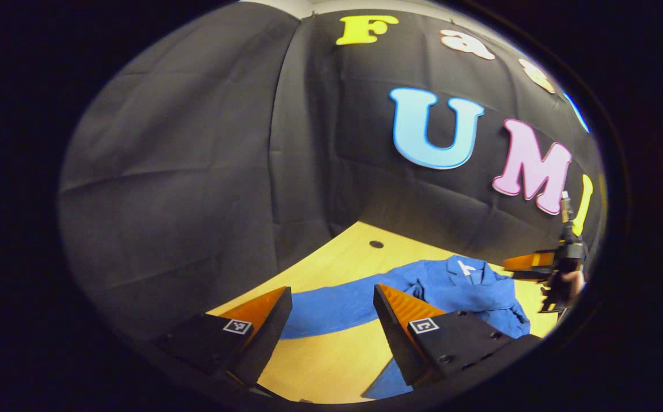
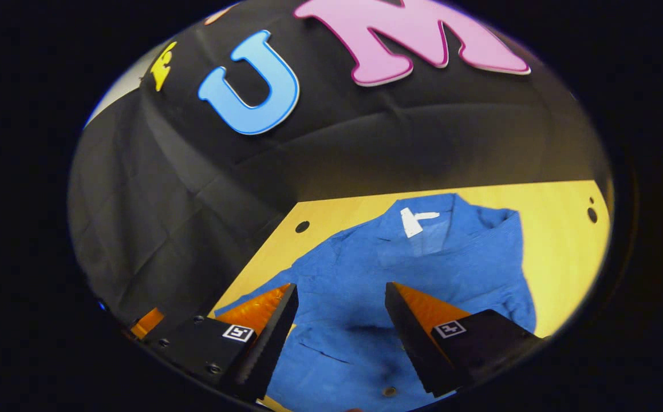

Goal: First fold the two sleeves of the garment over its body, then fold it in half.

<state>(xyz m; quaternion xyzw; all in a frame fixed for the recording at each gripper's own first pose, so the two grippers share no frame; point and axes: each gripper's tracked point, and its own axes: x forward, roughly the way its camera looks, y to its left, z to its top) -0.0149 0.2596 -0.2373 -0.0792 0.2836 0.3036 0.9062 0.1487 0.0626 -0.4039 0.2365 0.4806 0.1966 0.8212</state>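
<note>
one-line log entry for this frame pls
left gripper: open, above stretched-out sleeve | right gripper: open, over blue garment body | table: garment unfolded

The garment (image 2: pixel 417 269) lies on the table (image 2: pixel 560 240), collar end toward the booth wall (image 2: pixel 366 149), which stands behind the table's far edge. In the right gripper view, a label (image 2: pixel 414 220) sits at the collar, and a hole (image 2: pixel 302 226) in the table lies left of the garment, two more (close together) to its right. In the left gripper view one sleeve (image 1: pixel 331 309) stretches leftward from the body across the table, before a hole near the wall. The right gripper (image 1: pixel 537 266) hangs just right of the collar there. The left gripper (image 1: pixel 331 297) is above the sleeve.
</note>
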